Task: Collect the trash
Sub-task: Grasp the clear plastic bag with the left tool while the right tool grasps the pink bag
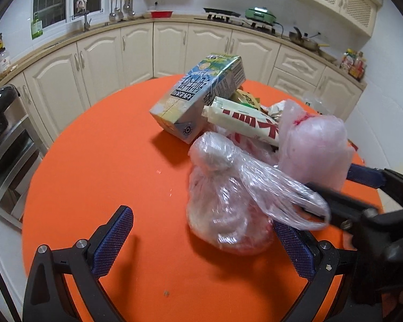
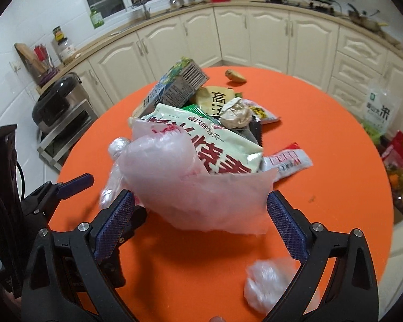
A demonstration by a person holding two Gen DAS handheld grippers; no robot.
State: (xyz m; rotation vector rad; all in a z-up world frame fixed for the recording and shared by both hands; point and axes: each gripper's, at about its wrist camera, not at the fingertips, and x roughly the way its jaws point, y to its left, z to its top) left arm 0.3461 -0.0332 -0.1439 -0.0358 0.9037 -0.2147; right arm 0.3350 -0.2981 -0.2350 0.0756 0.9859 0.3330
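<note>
Trash (image 1: pixel 223 123) ahead may scatter: both the left gripper (image 1: pixel 204 244) and right gripper (image 2: pixel 200 225) gape wide, gripping nothing, the loose plastic bag (image 2: pixel 201 196) merely between the right fingers.

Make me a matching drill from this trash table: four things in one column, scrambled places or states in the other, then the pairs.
Things:
1. drink carton
2. knotted clear bag
3. crumpled paper ball
4. left claw

Places or states:
A. open, straddling a bag
B. tipped up against the pile's far-left side
C. nearest the left camera, on the orange table
D. on top of the wrappers

Pairs: 1-B, 2-C, 3-D, 4-A
</note>
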